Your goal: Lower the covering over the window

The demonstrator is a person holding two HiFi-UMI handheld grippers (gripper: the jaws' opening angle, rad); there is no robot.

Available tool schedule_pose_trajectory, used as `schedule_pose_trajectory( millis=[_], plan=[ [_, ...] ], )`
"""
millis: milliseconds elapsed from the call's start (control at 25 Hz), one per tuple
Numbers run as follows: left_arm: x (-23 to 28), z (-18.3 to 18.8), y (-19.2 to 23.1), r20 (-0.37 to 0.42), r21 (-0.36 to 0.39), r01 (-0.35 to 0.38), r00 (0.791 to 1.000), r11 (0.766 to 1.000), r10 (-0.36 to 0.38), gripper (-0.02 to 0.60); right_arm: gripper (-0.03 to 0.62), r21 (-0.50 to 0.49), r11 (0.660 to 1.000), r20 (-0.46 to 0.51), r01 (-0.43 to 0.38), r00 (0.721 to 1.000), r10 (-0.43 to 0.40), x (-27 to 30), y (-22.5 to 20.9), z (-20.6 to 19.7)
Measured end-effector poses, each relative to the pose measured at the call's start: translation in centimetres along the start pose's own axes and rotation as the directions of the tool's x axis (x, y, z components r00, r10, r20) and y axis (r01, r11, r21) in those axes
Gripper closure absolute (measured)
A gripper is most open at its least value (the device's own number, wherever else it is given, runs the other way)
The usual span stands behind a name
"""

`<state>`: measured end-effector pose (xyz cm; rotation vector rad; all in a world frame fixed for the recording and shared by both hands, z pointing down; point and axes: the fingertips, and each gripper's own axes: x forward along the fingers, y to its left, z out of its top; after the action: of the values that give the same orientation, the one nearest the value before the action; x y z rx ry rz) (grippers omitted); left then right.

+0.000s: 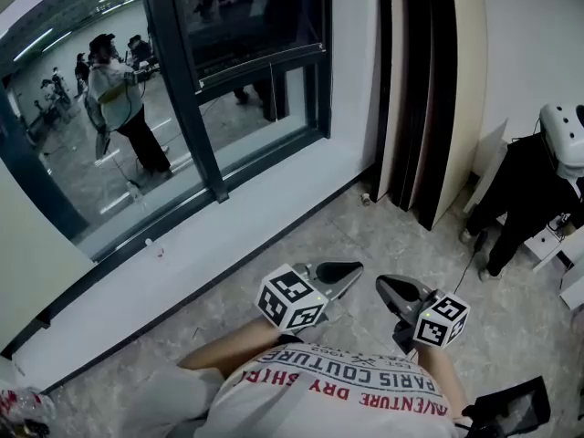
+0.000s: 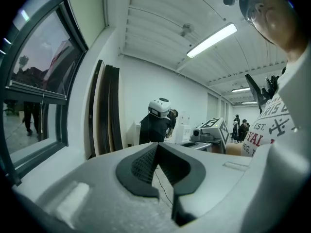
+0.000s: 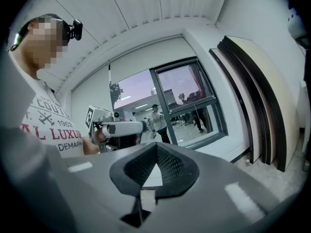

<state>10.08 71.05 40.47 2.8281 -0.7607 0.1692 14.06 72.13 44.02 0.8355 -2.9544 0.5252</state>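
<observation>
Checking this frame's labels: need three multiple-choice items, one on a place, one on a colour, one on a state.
1. Where are the boards?
A) leaning on the wall right of the window
B) flat on the floor
C) across the sill

2. What colour is the window's frame?
A) white
B) dark
C) red

3. How do the right gripper's jaws stand?
A) wide apart
B) closed on a cord
C) together, nothing between

Answers:
1. A, they stand upright against the wall beside the window.
2. B, its bars are dark against the white wall.
3. C, the tips meet with nothing between them.
</observation>
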Motion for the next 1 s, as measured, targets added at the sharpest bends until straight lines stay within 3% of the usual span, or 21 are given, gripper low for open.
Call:
schedule_pose_trajectory(
  millis=[520,800,1000],
  plan=[
    [0.0,-3.6,-0.7,-0.006,-0.067,0.038,0.999,0.997,-0.039,0.580,0.592,0.104,0.995,-0.008,0.012,1.000,-0.011,-0.1,0.1,-3.0],
    [-1.0,-2.2,-1.0,0.006,-0.045,0.018,1.000,0.999,-0.018,0.580,0.592,0.065,0.998,-0.003,-0.019,1.000,0.019,0.4,1.7,-1.8],
    [-1.9,-2.0,0.3,0.012,-0.048,-0.016,1.000,0.999,0.017,0.580,0.592,0.097,0.995,0.018,-0.040,0.999,0.038,1.9,1.2,-1.2]
  ],
)
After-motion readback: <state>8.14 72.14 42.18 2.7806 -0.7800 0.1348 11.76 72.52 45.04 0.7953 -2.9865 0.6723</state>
